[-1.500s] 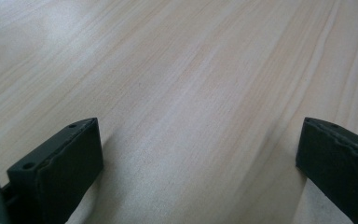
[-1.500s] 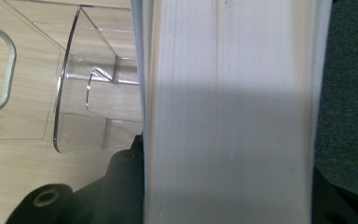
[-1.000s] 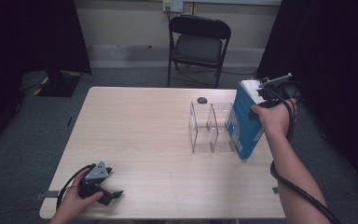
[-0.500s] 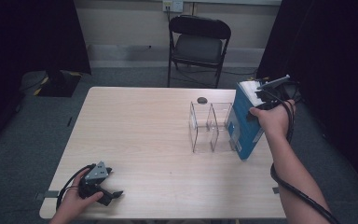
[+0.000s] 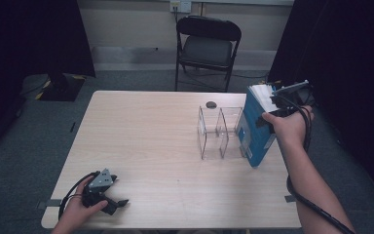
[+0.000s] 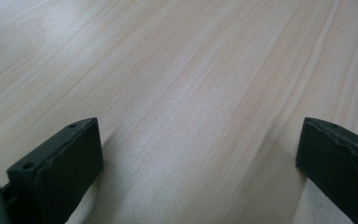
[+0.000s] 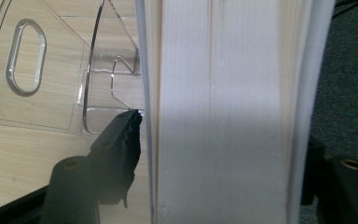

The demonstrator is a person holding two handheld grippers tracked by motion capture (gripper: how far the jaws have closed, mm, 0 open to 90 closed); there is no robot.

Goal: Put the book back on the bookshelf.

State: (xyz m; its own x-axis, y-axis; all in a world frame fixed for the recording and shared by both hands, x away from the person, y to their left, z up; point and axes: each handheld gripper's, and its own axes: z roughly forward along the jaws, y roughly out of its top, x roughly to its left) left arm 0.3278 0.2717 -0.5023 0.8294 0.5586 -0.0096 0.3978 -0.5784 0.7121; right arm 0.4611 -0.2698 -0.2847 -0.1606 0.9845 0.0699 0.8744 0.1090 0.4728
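- Book (image 5: 256,130), blue cover, white page block: right of centre in the high view, tilted, its lower corner at the right edge of the table (image 5: 146,146), its upper end raised toward the upper right of the frame. In the right gripper view the page edges (image 7: 228,112) run top to bottom through the middle of the frame.
- Right gripper (image 5: 277,105): at the right of the high view, held in the person's right hand (image 5: 287,127); its jaws are clamped on the book, one black jaw pressed to each cover in the right gripper view.
- Clear plastic holder (image 5: 220,131), with upright dividers: centre right of the high view, standing on the table just left of the book; whether the two touch cannot be told. It fills the upper left of the right gripper view (image 7: 51,70).
- Left gripper (image 5: 108,195): lower left of the high view, resting low on the table in the person's left hand (image 5: 78,212); jaws wide apart, with bare wood between them in the left gripper view.
- Small dark round object (image 5: 211,104): on the table above the holder, apart from it.
- Folding chair (image 5: 207,46), black: top centre of the high view, beyond the table.
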